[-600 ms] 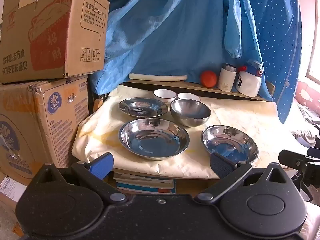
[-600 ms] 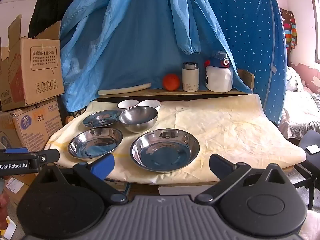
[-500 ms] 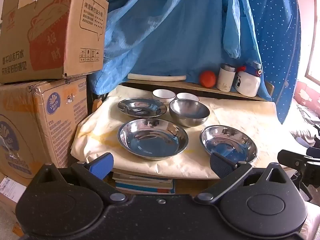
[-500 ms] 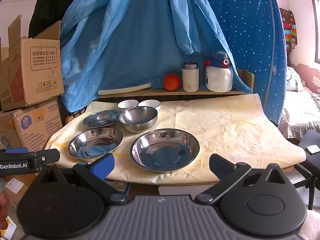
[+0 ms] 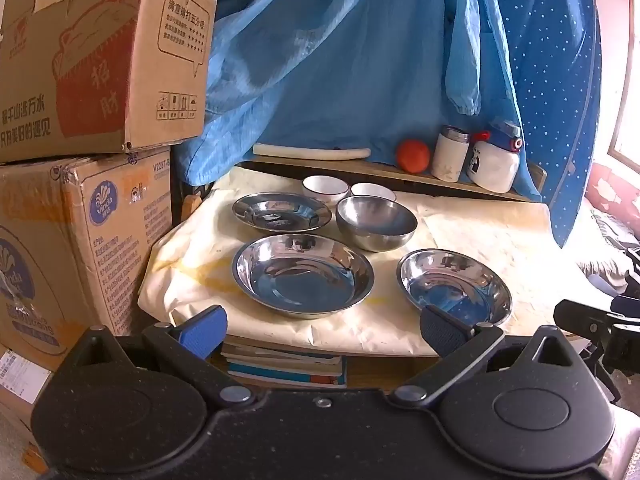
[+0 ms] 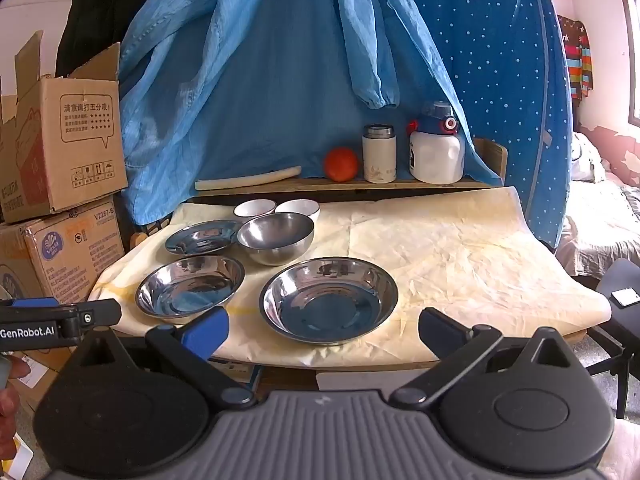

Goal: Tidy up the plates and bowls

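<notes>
On the cloth-covered table [image 6: 460, 256] lie three steel plates: front left [image 5: 303, 275] [image 6: 190, 286], front right [image 5: 454, 286] [image 6: 329, 299] and back left [image 5: 282, 212] [image 6: 199, 237]. A steel bowl [image 5: 376, 222] [image 6: 276, 236] stands behind them, with two small white bowls [image 5: 325, 189] [image 6: 298, 209] at the back. My left gripper [image 5: 322, 330] is open and empty before the table's front edge, in front of the front left plate. My right gripper [image 6: 324, 332] is open and empty in front of the front right plate.
Stacked cardboard boxes [image 5: 80, 120] stand left of the table. A back shelf holds a white roll [image 6: 248, 180], an orange ball [image 6: 340, 164], a white flask [image 6: 379, 154] and a white bottle [image 6: 436, 148]. Blue cloth [image 6: 280, 60] hangs behind. Books [image 5: 284, 364] lie under the table.
The left wrist view has shifted slightly; the scene sits a little to the left. Nothing on the table has moved. The right gripper is still.
</notes>
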Demonstrator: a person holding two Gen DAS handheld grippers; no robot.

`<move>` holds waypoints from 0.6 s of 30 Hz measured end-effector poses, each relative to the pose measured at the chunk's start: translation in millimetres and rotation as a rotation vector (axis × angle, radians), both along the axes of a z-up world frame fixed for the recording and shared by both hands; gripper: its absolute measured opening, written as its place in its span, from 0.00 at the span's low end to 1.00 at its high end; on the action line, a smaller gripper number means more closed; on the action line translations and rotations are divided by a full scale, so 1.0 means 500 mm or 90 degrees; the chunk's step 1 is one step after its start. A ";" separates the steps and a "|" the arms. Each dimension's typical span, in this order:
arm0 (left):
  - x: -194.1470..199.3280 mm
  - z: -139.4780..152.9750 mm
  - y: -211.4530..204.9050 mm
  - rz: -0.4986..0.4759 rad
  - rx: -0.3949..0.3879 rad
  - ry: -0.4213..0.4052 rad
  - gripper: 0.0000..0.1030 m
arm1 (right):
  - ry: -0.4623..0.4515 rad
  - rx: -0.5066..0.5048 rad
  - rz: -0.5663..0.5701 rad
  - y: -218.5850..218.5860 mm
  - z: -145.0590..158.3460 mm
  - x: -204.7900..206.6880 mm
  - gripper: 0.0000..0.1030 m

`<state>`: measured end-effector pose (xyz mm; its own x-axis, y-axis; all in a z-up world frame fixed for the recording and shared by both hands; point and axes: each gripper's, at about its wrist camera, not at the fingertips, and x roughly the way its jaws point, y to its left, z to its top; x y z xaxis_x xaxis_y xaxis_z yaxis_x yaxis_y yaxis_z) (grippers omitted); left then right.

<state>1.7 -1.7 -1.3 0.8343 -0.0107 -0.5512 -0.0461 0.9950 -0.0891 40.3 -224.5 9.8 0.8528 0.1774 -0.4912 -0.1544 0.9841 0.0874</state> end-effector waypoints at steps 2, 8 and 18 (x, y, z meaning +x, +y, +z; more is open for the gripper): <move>0.001 -0.002 0.000 0.001 0.000 0.000 0.99 | 0.000 -0.001 0.001 0.001 0.001 -0.001 1.00; -0.002 -0.004 0.001 -0.001 -0.003 -0.003 0.99 | 0.001 -0.001 0.002 0.002 -0.001 0.003 1.00; -0.002 -0.004 0.001 -0.001 -0.004 -0.002 0.99 | 0.001 -0.001 0.002 0.004 0.001 0.001 1.00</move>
<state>0.8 -1.0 -3.5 0.8362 -0.0156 -0.5482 -0.0443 0.9944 -0.0958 40.6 -222.7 10.2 0.8515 0.1784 -0.4931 -0.1566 0.9839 0.0856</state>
